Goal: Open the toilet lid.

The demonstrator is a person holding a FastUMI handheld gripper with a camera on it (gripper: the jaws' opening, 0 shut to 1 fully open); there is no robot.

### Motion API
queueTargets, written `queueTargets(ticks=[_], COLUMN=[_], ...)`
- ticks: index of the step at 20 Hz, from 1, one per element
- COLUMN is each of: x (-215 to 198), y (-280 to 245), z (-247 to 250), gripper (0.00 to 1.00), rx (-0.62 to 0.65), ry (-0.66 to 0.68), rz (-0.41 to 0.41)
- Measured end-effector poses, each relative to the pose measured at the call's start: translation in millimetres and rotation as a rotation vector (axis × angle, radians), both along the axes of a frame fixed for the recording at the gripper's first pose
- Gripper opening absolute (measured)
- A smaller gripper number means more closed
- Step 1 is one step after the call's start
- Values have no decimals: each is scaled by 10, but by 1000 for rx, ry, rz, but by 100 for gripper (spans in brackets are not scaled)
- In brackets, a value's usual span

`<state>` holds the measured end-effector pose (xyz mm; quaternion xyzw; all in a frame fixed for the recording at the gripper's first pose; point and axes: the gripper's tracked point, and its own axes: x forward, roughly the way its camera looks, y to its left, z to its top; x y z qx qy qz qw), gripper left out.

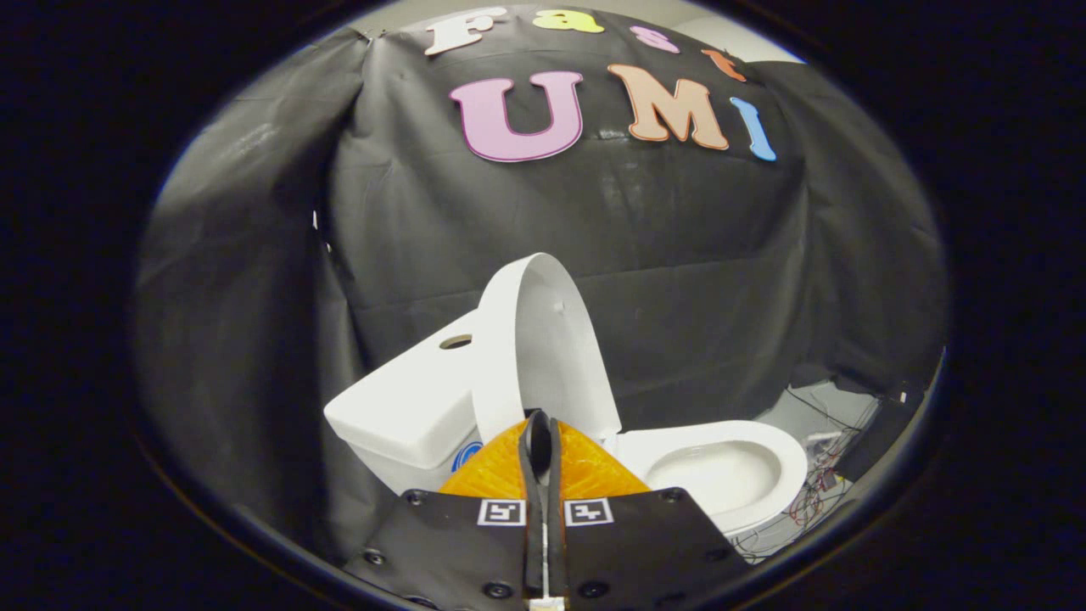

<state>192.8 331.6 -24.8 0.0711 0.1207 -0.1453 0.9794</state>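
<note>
A white toilet stands ahead of me. Its lid [543,339] is raised upright and leans back toward the tank [407,407]. To the right of the lid the seat and open bowl [721,475] lie exposed. My gripper [540,437] is shut, its two fingers pressed together with nothing between them. The fingertips sit just in front of the lid's lower edge; whether they touch it I cannot tell.
The tank top has a round hole [456,341]. Black cloth walls the booth behind and on both sides. Loose cables [819,488] lie on the pale floor to the right of the bowl.
</note>
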Motion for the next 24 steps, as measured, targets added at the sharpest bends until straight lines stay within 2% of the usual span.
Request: queueTargets(ticks=[4,6,12,15,18,24], x=[62,80,58,-41,-170,-415], y=[102,171,410,451,441,118], z=[-59,-67,-195,-220,-183,-67], gripper=[2,18,86,98,98,98], rx=[-17,-22,-20,-17,-13,-23], ry=[0,6,72,77,84,72], rz=[22,55,177,215,243,215])
